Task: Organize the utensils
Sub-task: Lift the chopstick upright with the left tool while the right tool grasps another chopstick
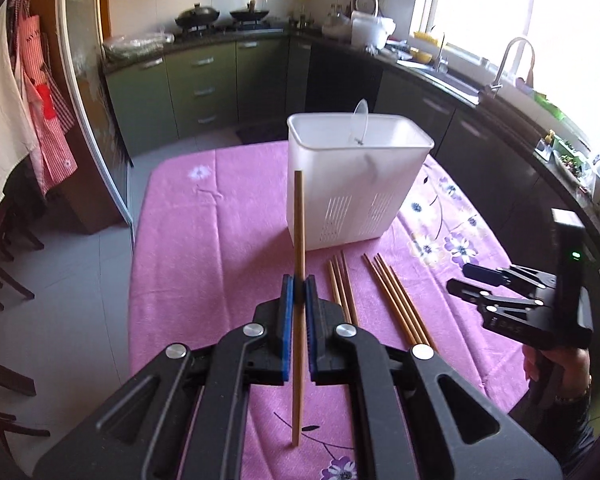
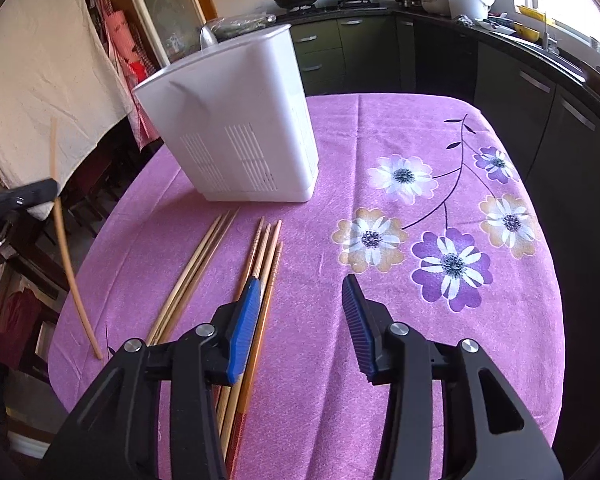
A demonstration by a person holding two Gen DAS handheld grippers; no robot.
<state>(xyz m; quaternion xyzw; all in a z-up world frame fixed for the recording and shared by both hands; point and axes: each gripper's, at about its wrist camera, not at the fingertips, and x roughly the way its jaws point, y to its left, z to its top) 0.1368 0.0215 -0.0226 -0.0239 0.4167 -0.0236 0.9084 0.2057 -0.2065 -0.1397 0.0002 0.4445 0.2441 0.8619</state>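
On the left, the left gripper has its jaws clamped tight on one chopstick, gripped about midway, standing nearly upright above the tabletop, well clear of the cloth. In the right wrist view the same stick hangs off the near left edge, its lower end above the cloth.

Ahead of it stands the white holder, upright near the middle of the pink cloth, with a clear spoon poking out of its top.

Just before the holder lie the loose chopsticks in two small bunches, side by side, flat on the cloth.

On the right, the right gripper hovers over the nearer bunch with its jaws partly open and nothing between them; its left pad sits right above those sticks.

The step in hand looks like carrying the lifted stick to the holder. Next it likely needs raising above the rim, tipping over the opening and letting go, while the right jaws come down around a stick and close.
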